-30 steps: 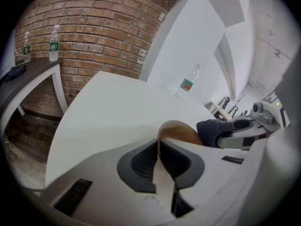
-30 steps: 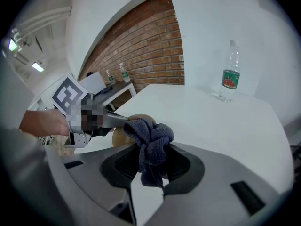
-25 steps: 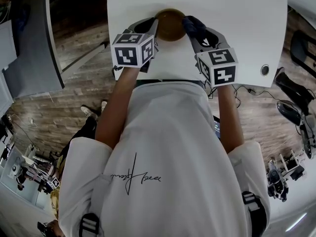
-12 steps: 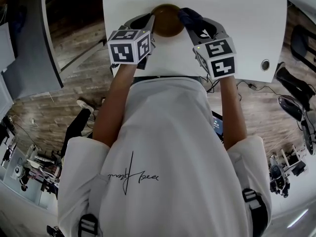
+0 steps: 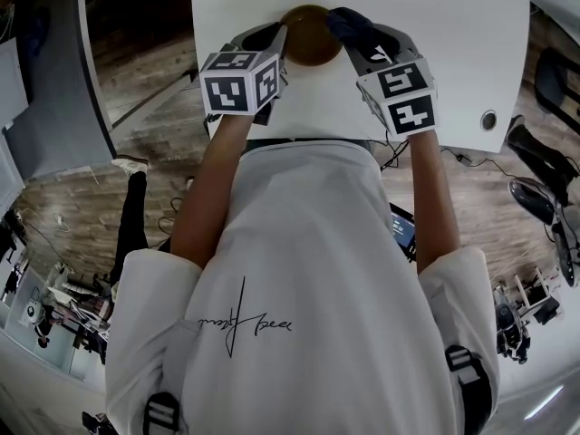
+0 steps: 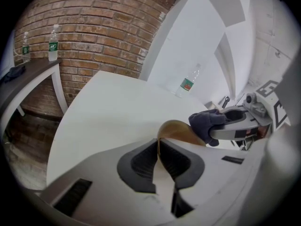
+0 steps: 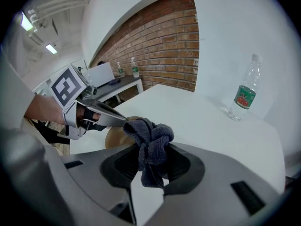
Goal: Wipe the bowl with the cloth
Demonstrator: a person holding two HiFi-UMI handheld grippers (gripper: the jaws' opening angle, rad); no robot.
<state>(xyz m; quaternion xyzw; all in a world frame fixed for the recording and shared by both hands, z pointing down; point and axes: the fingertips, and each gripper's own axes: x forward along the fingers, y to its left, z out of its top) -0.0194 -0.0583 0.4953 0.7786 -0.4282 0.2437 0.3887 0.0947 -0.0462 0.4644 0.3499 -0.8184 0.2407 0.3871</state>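
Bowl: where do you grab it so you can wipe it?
Pinch the thin rim of the bowl from its left side, one finger inside, one outside, as the left gripper does. The wall is thin, and that leaves the right side free for the cloth in the right gripper.

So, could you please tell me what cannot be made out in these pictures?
- Inside of the bowl: right gripper view, the cloth in the right gripper mostly covers it.
- Base of the bowl: left gripper view, behind the left gripper clamped on its rim.
- Print on the bottle: both gripper views, too small.
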